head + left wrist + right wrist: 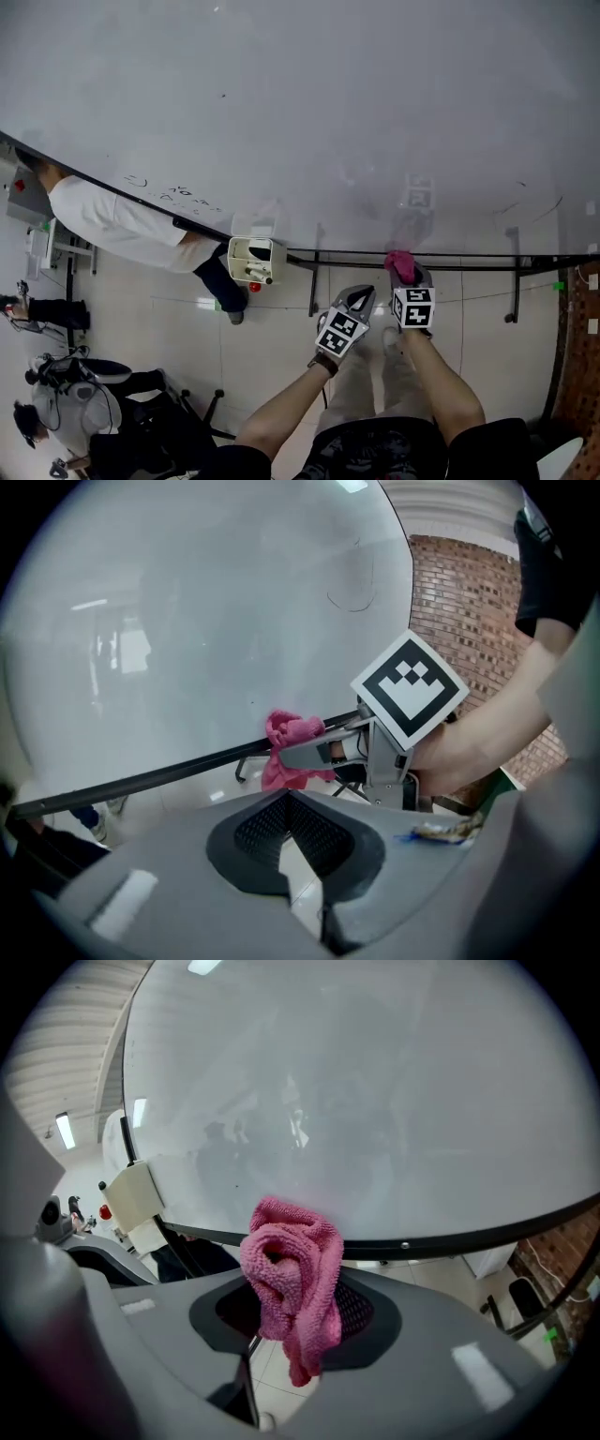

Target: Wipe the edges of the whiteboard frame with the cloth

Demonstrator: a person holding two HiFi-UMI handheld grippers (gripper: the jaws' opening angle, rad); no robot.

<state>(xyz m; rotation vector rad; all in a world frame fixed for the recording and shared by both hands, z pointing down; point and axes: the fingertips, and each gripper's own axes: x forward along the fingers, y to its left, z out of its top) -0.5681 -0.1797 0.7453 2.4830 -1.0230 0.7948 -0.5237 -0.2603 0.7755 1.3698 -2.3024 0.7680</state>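
1. While both bare forearms reach forward and slightly inward from the person's body, the right forearm (445, 380) runs nearly straight ahead. The left forearm (281, 412) angles in toward it from the left.
2. The right gripper (411, 279) has its jaws pinched on a pink terry cloth (291, 1283). The cloth is bunched between the pads, bulges out ahead of the tips and hangs a little below them.
3. Just ahead of that gripper's tips, the cloth sits at the black lower frame edge (469, 262) of the whiteboard (300, 112). The bunched top of the cloth overlaps the edge.
4. The left gripper (286, 832) has its jaws pressed together with nothing between them. It is held just behind and to the left of the right gripper, short of the frame and touching nothing.
5. Seen from the left gripper, the right gripper lies ahead and to the right, with its marker cube (410, 688) facing the camera.
6. Well to the left of both grippers, a white marker holder (251, 260) hangs on the same frame edge.
7. Farther left again, another person in a white shirt (122, 225) stands by the board.
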